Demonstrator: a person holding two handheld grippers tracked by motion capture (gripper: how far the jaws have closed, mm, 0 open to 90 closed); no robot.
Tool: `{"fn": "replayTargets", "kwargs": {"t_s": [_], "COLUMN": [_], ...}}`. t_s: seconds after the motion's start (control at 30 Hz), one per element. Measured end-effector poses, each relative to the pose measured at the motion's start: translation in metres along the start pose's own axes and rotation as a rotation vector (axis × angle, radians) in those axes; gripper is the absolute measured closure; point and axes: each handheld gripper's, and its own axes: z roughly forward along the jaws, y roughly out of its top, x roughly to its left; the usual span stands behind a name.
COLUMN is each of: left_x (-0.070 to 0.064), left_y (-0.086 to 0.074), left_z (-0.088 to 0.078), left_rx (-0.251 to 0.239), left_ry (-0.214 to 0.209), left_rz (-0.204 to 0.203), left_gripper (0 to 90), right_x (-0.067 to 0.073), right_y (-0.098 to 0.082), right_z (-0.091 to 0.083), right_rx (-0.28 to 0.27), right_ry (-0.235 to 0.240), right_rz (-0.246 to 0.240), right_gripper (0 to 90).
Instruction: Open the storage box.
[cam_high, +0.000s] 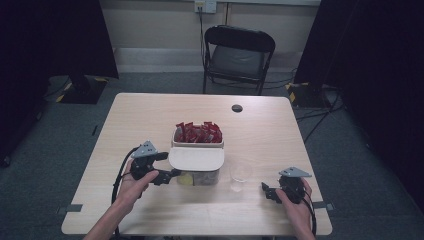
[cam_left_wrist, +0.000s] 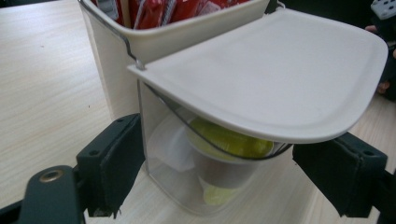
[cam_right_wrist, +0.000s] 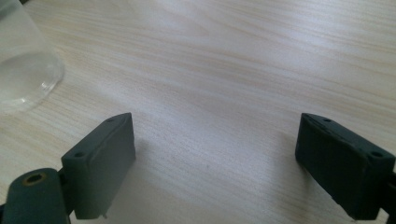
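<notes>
A two-part container stands mid-table. Its cream rear bin (cam_high: 197, 144) holds red packets (cam_high: 198, 132). Over the clear front compartment (cam_left_wrist: 177, 186) lies a white lid (cam_high: 196, 158), and a yellow-green capsule (cam_left_wrist: 229, 140) shows through the clear wall below the lid (cam_left_wrist: 280, 70). My left gripper (cam_high: 171, 174) is open at the compartment's front-left. In its own view the left gripper (cam_left_wrist: 229, 175) has one jaw on each side of the clear compartment, neither pressed against it. My right gripper (cam_high: 266, 191) rests open near the front right edge. In its own view the right gripper (cam_right_wrist: 215, 163) has bare wood between its jaws.
A clear plastic cup (cam_high: 240, 172) stands right of the container, between it and the right gripper; the cup (cam_right_wrist: 23, 70) looks empty. A round cable hole (cam_high: 237, 108) is near the table's far edge. A black folding chair (cam_high: 239, 57) stands behind the table.
</notes>
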Motion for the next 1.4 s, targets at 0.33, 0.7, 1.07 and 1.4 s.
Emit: {"fn": "replayTargets", "kwargs": {"t_s": [0.33,0.7,1.07,1.4], "left_x": [0.003,0.01,0.014,0.015], "left_y": [0.006,0.015,0.027,0.037], "left_z": [-0.001,-0.009,-0.011,-0.011], "left_rx": [-0.011,-0.047,-0.042,-0.036], "left_ry": [-0.002,0.004,0.011,-0.004], "left_rz": [-0.014,-0.024,-0.022,-0.019], "left_gripper": [16.4,16.6,17.1,16.8], "right_x": [0.0,0.0,0.0,0.0], "right_y": [0.0,0.0,0.0,0.0], "right_z": [0.0,0.0,0.0,0.0], "right_rx": [0.0,0.0,-0.001,0.0], "right_ry": [0.0,0.0,-0.001,0.002], "right_rz": [0.0,0.0,-0.001,-0.002], "right_gripper": [11.5,11.5,11.5,11.5]}}
